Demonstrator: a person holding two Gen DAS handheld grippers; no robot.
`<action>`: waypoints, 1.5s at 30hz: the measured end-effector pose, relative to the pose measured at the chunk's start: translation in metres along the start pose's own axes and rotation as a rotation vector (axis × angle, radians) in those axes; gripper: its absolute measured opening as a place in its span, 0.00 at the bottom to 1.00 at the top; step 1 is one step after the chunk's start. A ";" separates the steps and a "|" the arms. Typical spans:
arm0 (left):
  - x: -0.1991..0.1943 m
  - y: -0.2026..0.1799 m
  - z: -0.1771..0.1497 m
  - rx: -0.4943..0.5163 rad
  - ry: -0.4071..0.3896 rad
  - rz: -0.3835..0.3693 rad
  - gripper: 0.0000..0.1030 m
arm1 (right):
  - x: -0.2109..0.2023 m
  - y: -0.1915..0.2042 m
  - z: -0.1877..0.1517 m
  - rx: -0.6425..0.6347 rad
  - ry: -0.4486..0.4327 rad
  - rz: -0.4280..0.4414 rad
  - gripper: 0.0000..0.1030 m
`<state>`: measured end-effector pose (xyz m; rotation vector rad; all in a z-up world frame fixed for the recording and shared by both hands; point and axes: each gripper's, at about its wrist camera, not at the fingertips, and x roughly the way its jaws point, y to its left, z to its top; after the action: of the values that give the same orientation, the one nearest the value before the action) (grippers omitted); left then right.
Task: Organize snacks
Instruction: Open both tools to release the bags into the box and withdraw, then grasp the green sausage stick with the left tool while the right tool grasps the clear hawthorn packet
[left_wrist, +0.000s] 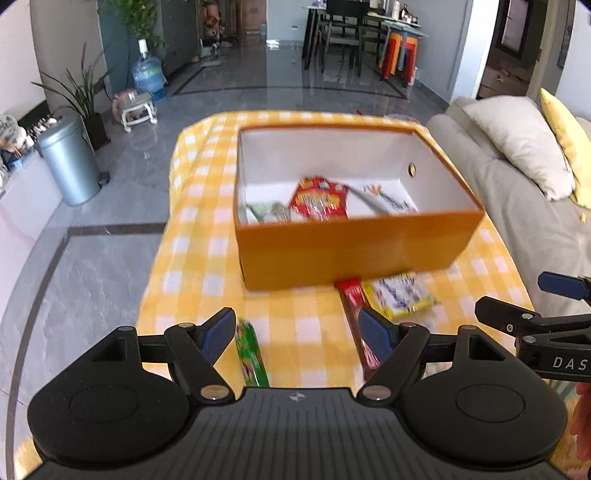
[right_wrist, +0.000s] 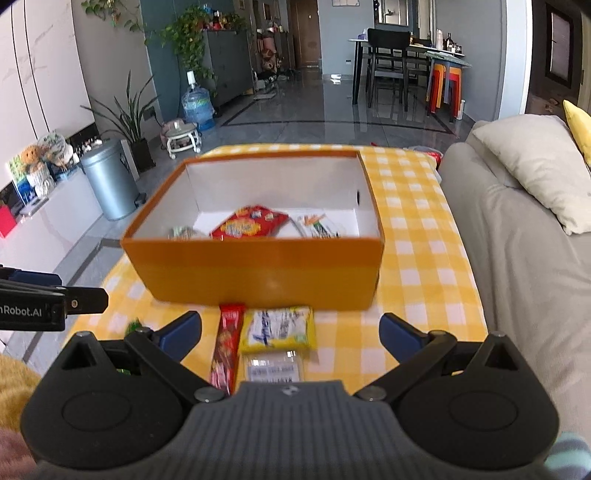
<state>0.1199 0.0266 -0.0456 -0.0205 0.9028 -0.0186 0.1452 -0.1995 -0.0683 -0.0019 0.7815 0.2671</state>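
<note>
An orange box (left_wrist: 351, 251) (right_wrist: 258, 273) with a white inside stands on the yellow checked tablecloth (left_wrist: 192, 258). Inside lie a red snack packet (left_wrist: 319, 201) (right_wrist: 249, 225), a green-white packet (left_wrist: 271, 213) and a white packet (left_wrist: 386, 199) (right_wrist: 321, 227). In front of the box lie a long red bar (left_wrist: 354, 306) (right_wrist: 226, 343), a yellow-white packet (left_wrist: 400, 295) (right_wrist: 279, 328) and a green packet (left_wrist: 251, 356). My left gripper (left_wrist: 297, 334) is open above the cloth between the green packet and the red bar. My right gripper (right_wrist: 290, 334) is open over the red bar and yellow packet.
A grey sofa (right_wrist: 517, 277) with a beige cushion (right_wrist: 535, 166) runs along the table's right side. A metal bin (left_wrist: 70, 162), plants and a water bottle stand on the floor to the left. A dining table with chairs (right_wrist: 399, 66) is far back.
</note>
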 end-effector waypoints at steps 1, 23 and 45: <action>0.003 0.000 -0.004 -0.002 0.012 -0.006 0.84 | 0.000 0.000 -0.004 -0.009 0.005 -0.001 0.96; 0.055 0.028 -0.028 -0.091 0.109 0.065 0.61 | 0.066 0.009 -0.047 -0.024 0.149 0.035 0.72; 0.105 0.042 -0.026 -0.134 0.232 0.089 0.38 | 0.108 0.008 -0.052 -0.033 0.227 0.071 0.58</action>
<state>0.1643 0.0661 -0.1452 -0.1049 1.1349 0.1245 0.1803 -0.1716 -0.1796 -0.0360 1.0043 0.3514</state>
